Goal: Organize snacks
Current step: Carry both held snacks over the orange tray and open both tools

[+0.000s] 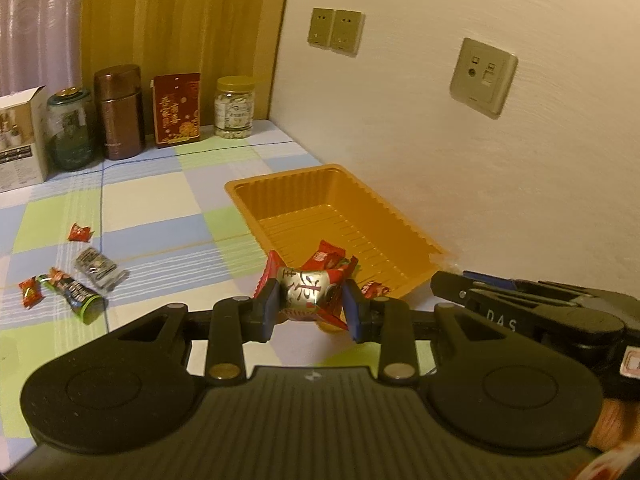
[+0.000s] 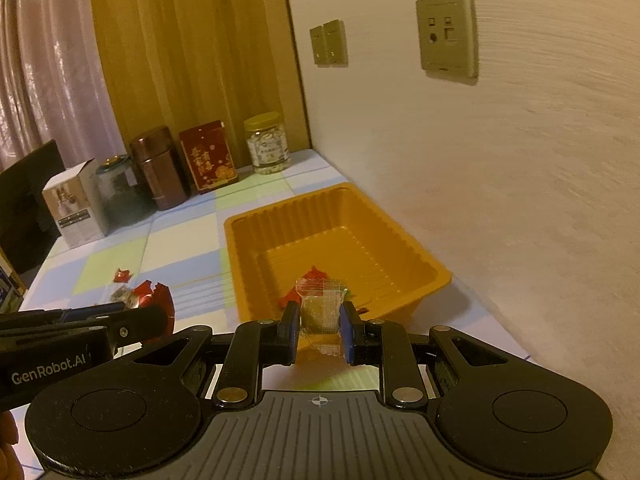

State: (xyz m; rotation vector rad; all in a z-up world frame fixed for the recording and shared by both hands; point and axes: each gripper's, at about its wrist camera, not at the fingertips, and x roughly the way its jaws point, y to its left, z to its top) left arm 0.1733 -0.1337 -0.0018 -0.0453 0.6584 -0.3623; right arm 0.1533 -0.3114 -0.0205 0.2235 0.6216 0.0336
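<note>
A red sweet (image 1: 310,292) is being clamped by the left gripper (image 1: 310,308) and a clear packet (image 2: 320,308) by the right gripper (image 2: 319,330), both at the tray's (image 1: 280,184) near edge. A few sweets are lying inside the tray; four snacks (image 1: 96,268) are waiting left of it on the checked cloth (image 1: 160,208), with jars (image 1: 234,108) beyond it against the curtain.

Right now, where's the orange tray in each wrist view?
Left wrist: orange tray sits center-right against the wall, just beyond the left tongs gripping a red-and-silver candy.
Right wrist: tray is center, just beyond the right tongs holding a clear-wrapped snack.
Shared landmark: yellow-lidded jar.
</note>
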